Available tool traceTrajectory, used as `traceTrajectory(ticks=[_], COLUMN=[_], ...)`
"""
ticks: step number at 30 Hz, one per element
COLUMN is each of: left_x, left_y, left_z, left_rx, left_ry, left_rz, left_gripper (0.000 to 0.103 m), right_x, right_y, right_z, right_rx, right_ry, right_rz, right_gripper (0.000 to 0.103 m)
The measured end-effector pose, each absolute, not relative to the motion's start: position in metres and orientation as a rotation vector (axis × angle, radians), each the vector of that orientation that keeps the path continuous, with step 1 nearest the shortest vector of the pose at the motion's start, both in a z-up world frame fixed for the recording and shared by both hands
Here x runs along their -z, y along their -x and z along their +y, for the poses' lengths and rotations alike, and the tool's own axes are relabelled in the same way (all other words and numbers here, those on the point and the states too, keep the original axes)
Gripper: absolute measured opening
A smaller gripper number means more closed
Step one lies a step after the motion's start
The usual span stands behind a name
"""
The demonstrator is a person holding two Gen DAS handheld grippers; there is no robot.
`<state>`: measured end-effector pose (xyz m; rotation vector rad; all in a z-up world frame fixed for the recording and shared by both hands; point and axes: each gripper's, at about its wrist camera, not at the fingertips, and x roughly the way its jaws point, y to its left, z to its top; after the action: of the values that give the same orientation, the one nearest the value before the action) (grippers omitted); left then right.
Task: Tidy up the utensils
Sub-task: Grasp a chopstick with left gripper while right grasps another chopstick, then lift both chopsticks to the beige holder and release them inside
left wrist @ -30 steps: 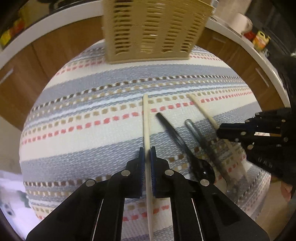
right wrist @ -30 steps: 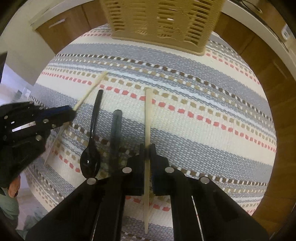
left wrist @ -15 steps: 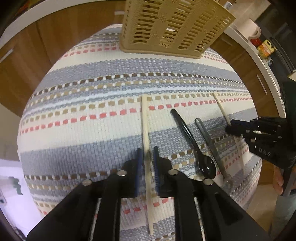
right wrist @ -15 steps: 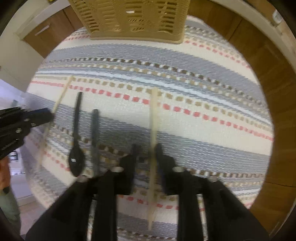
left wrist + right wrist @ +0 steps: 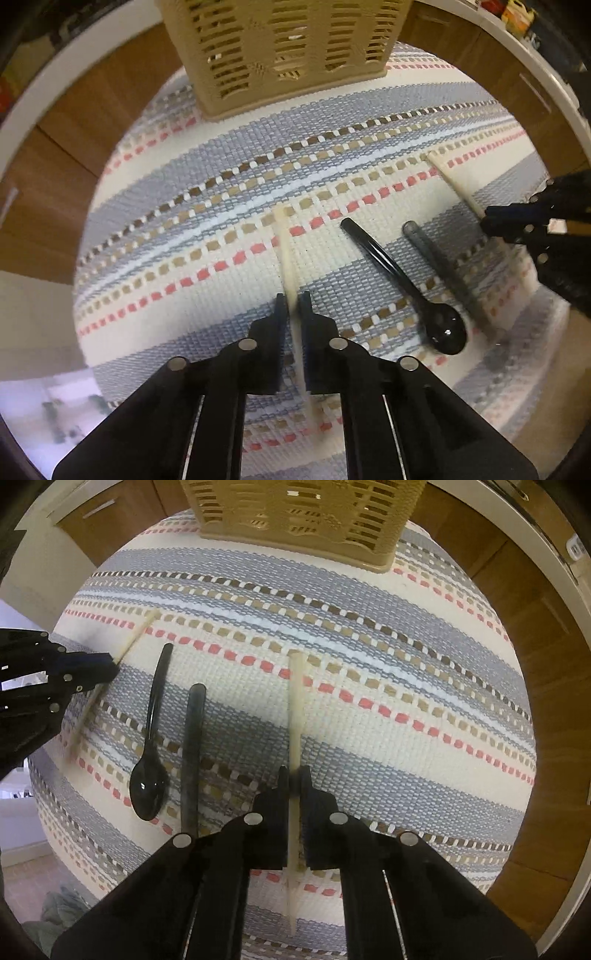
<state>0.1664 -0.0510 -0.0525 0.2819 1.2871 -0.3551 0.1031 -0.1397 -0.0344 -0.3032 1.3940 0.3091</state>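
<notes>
Between the fingers of your left gripper (image 5: 291, 301) sits a cream chopstick (image 5: 286, 251), clamped near its middle and pointing toward the tan slotted basket (image 5: 280, 51) at the far edge of the striped woven mat (image 5: 177, 206). Your right gripper (image 5: 294, 773) is closed on a second cream chopstick (image 5: 295, 705) in the same way. On the mat between the two grippers lie a black spoon (image 5: 149, 775), bowl toward you, and just beside it a grey utensil handle (image 5: 192, 753); you cannot tell what its far end is.
</notes>
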Motion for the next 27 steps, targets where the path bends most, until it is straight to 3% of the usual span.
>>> traceTrajectory(ticks=[4, 14, 27], left_x=[0.044, -0.045, -0.132], left_y=[-0.156, -0.142, -0.162], left_z=[-0.044, -0.004, -0.005], left_rx=[0.4, 0.513, 0.519], left_ry=[-0.139, 0.243, 0.282], left_rz=[1.213, 0.84, 0.463], left_gripper=[0.003, 0.003, 0.003], right_x=[0.02, -0.06, -0.167], right_y=[-0.096, -0.082, -0.118], right_z=[-0.152, -0.187, -0.201], right_rx=[-0.363, -0.449, -0.375], right_ry=[0.236, 0.07, -0.028], right_rz=[1.334, 1.059, 0.563], right_gripper=[0.004, 0.004, 0.004])
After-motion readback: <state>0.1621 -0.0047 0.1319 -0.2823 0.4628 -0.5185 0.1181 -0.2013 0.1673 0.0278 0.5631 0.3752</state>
